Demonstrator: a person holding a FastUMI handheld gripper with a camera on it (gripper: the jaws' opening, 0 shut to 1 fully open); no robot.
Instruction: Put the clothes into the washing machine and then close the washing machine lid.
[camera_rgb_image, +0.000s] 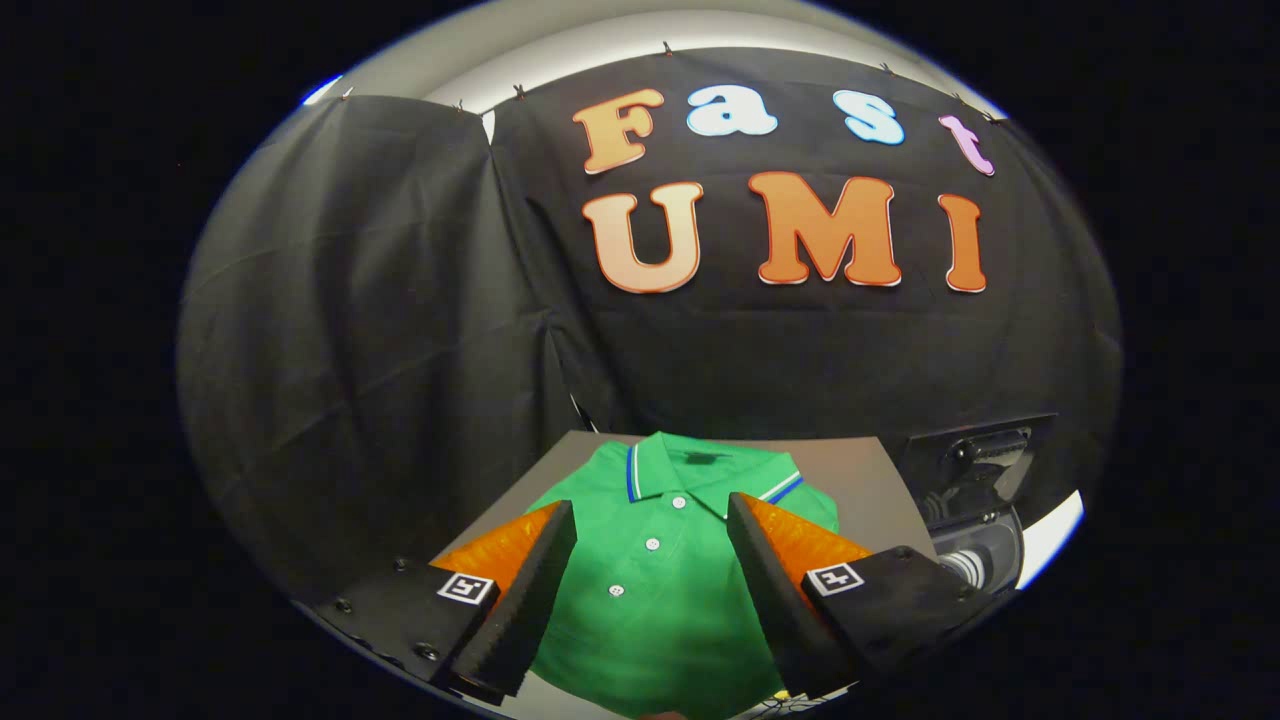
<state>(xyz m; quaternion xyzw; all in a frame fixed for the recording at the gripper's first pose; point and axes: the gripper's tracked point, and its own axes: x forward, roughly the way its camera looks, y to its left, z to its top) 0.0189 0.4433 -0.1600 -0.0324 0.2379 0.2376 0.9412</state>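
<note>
A folded green polo shirt (655, 560) with white buttons and a blue-and-white striped collar lies flat on a grey table (860, 480). My gripper (650, 515) hovers over the shirt's chest, open, with the placket and buttons showing in the wide gap between the two fingers (535, 590). The fingers do not press on the cloth. To the right of the table, beyond the right finger, stands the washing machine (975, 500), its dark lid raised and part of the drum opening showing below it.
Black cloth walls close the booth behind and to the left of the table. The table's right edge runs close to the washing machine. A strip of bare grey table lies beyond the shirt's collar.
</note>
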